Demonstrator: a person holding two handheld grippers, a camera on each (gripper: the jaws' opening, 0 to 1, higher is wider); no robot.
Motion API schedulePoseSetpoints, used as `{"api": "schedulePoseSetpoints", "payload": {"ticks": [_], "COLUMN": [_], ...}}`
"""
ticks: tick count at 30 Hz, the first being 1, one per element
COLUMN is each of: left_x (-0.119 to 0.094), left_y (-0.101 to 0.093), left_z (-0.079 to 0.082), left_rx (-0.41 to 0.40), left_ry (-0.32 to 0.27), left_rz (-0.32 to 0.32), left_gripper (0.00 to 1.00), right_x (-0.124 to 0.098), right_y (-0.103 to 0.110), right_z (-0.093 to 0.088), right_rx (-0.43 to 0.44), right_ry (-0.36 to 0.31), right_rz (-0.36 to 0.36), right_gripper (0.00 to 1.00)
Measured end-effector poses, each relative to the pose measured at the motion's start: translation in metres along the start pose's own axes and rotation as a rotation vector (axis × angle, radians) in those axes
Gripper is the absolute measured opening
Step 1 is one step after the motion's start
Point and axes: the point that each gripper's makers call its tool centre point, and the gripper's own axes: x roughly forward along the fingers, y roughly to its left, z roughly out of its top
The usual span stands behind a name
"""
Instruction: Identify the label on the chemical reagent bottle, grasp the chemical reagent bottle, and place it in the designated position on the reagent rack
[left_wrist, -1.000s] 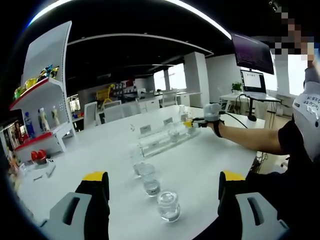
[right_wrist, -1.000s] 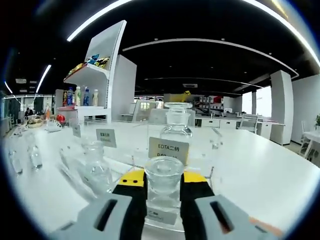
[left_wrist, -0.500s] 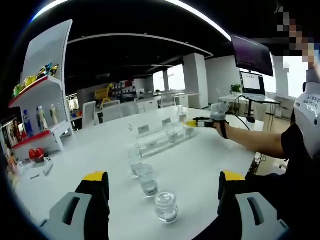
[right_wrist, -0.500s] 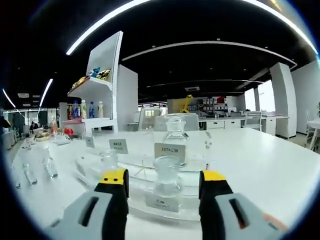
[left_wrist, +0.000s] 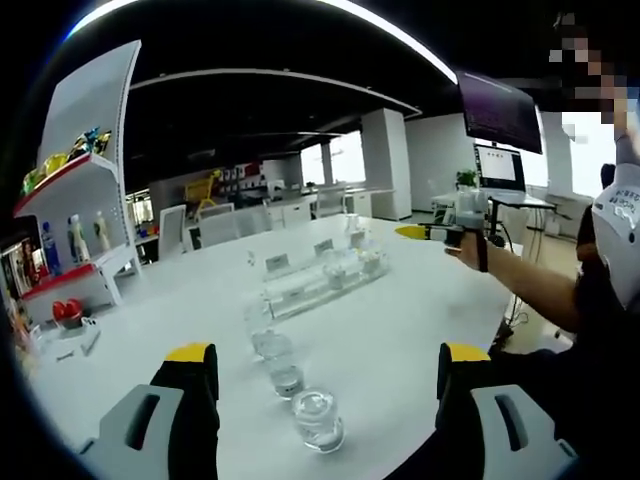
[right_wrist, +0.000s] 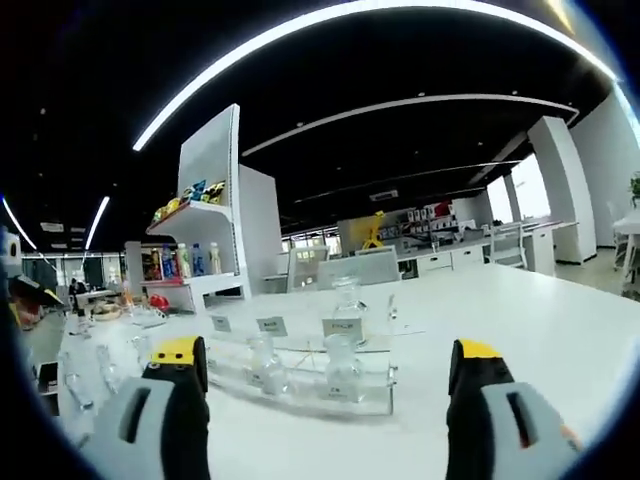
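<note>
Right gripper (right_wrist: 327, 385) spread wide with nothing between its jaws, held up above the white table (right_wrist: 520, 330), apart from the clear reagent rack (right_wrist: 300, 375) where two small glass bottles (right_wrist: 340, 365) stand behind little label cards (right_wrist: 343, 326). Left gripper (left_wrist: 325, 385) also wide and holding nothing, low over the table with three more glass bottles (left_wrist: 318, 420) in a row just ahead. Seen from the left gripper view, reagent rack farther off in the middle of the table, right gripper raised to its right.

Your left gripper (left_wrist: 320, 380) and right gripper (right_wrist: 330, 385) have grey jaws with slotted bodies, black inner faces and yellow tips. You wear a black short sleeve (left_wrist: 590, 290) and a wrist strap (left_wrist: 482, 254).
</note>
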Motion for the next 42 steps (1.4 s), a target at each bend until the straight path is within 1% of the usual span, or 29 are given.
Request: {"api": "schedulePoseSetpoints", "payload": {"ticks": [3,4,5,8,10,12,15,18,20,22,23,27,30,34,35,39,42], "left_x": [0.001,0.001,0.002,0.004,0.004,0.004,0.003,0.002,0.001,-0.001,-0.001,-0.002,-0.003,-0.004,-0.006,-0.01,-0.011], "left_y": [-0.004,-0.006,-0.007,-0.013,-0.018,-0.023,-0.025,-0.028,-0.03,-0.032,-0.033,-0.032,-0.032,-0.026,-0.018,-0.007,-0.005], "left_z": [0.003,0.003,0.004,0.004,0.005,0.006,0.008,0.009,0.01,0.014,0.015,0.015,0.014,0.015,0.019,0.028,0.03], "left_rx": [0.003,0.003,0.004,0.008,0.01,0.015,0.015,0.02,0.023,0.021,0.019,0.026,0.017,0.007,0.006,0.009,0.016], "left_ry": [-0.01,-0.013,-0.013,-0.015,-0.017,-0.02,-0.025,-0.024,-0.024,-0.038,-0.043,-0.046,-0.049,-0.043,-0.057,-0.077,-0.084], "left_rz": [-0.011,-0.014,-0.017,-0.028,-0.039,-0.049,-0.055,-0.058,-0.061,-0.06,-0.062,-0.057,-0.06,-0.062,-0.045,-0.011,-0.003], "left_gripper": [0.9,0.9,0.9,0.9,0.9,0.9,0.9,0.9,0.9,0.9,0.9,0.9,0.9,0.9,0.9,0.9,0.9], "right_x": [-0.037,-0.047,-0.054,-0.079,-0.092,-0.103,-0.119,-0.137,-0.144,-0.154,-0.158,-0.175,-0.183,-0.193,-0.196,-0.205,-0.211], "right_y": [0.001,0.001,0.002,0.006,0.01,0.011,0.014,0.024,0.025,0.025,0.023,0.022,0.025,0.03,0.032,0.035,0.031], "right_z": [0.007,0.008,0.01,0.019,0.023,0.023,0.025,0.031,0.035,0.042,0.047,0.057,0.057,0.058,0.06,0.063,0.068], "right_rx": [0.017,0.045,0.073,0.099,0.093,0.061,0.055,0.139,0.156,0.161,0.153,0.14,0.099,0.068,0.07,0.053,0.032], "right_ry": [0.013,0.017,0.015,-0.006,-0.008,0.013,0.032,0.034,0.029,0.021,0.008,-0.001,0.022,0.051,0.055,0.069,0.061], "right_rz": [-0.007,-0.009,-0.01,-0.003,0.002,0.0,0.009,0.05,0.05,0.04,0.029,0.014,0.011,0.016,0.027,0.037,0.021], "right_gripper": [0.97,0.97,0.97,0.97,0.97,0.97,0.97,0.97,0.97,0.97,0.97,0.97,0.97,0.97,0.97,0.97,0.97]}}
